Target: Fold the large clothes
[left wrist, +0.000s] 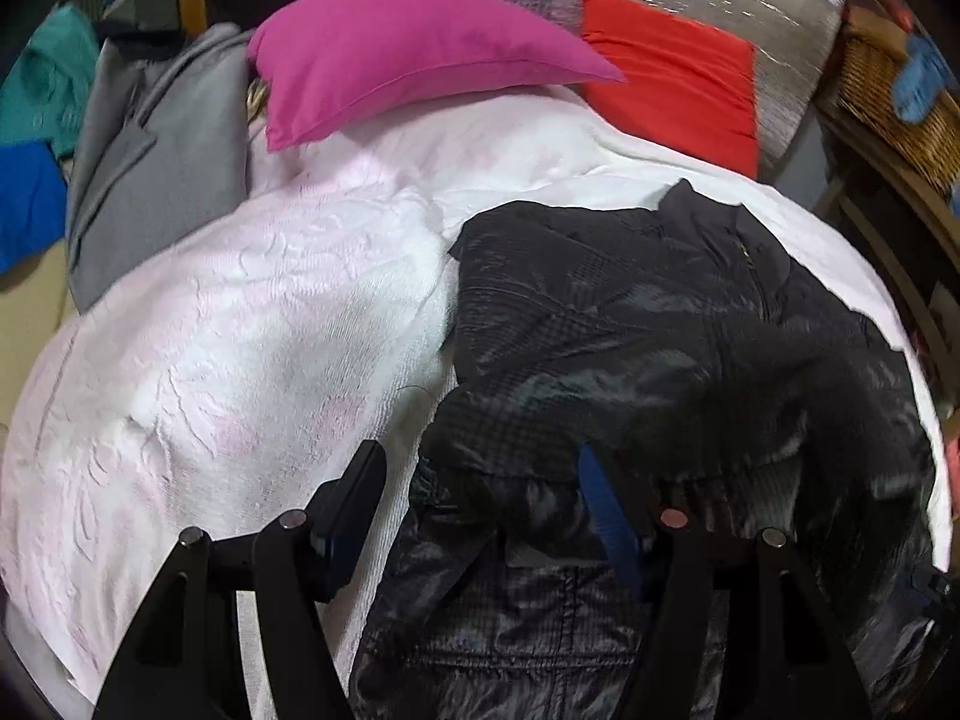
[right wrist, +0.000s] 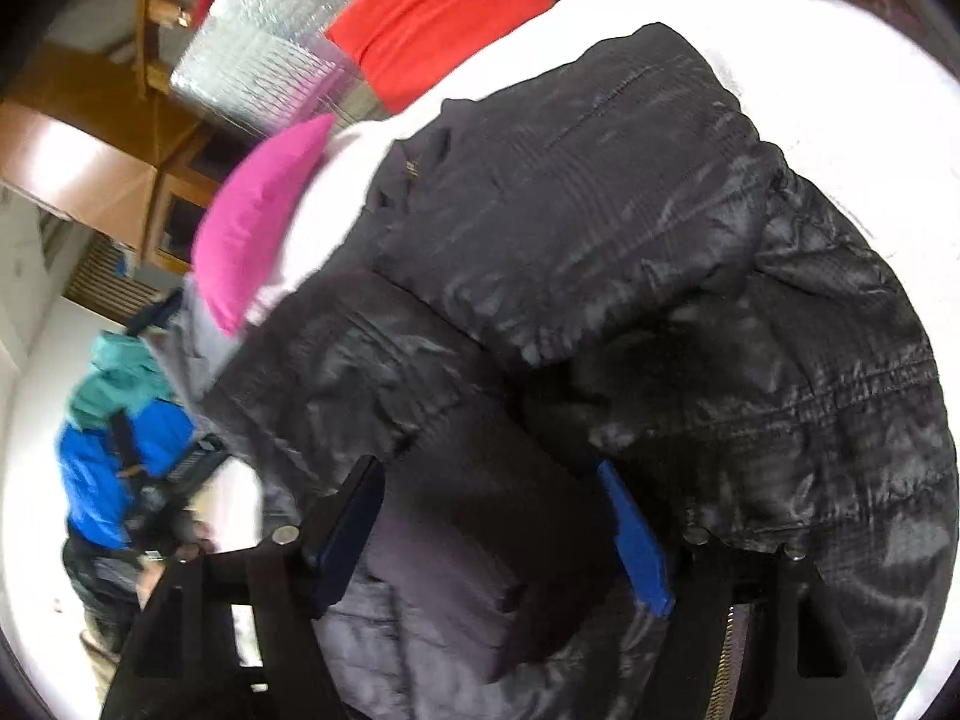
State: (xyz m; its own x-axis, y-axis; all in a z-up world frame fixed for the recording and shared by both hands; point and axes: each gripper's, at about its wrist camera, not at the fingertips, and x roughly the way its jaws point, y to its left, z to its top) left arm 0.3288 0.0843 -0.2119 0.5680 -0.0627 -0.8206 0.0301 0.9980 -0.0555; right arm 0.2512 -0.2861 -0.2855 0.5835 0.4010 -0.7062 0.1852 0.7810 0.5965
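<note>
White bedding covers the bed [left wrist: 252,324] that carries everything, and the black jacket [left wrist: 660,348] lies on it, partly folded, collar toward the pink pillow [left wrist: 396,54] and hem toward the cameras, so its long axis runs from the pillow down to the jaws

Left gripper [left wrist: 480,498] hangs over the jacket's hem on the side nearer the bare bedding; its jaws are spread wide and grasp nothing, one finger over white cover, the other over black fabric

Right gripper [right wrist: 492,504] sits low over the jacket [right wrist: 600,276] on the side away from the pillow [right wrist: 258,222], jaws likewise spread, with dark cloth between them but not pinched as far as I can tell; it looks the nearer of the two to a grip

Only the left view shows the collar and the jacket's whole outline; only the right view shows the bunched sleeve, a zip by the hem, and the far left gripper [right wrist: 162,510]
</note>
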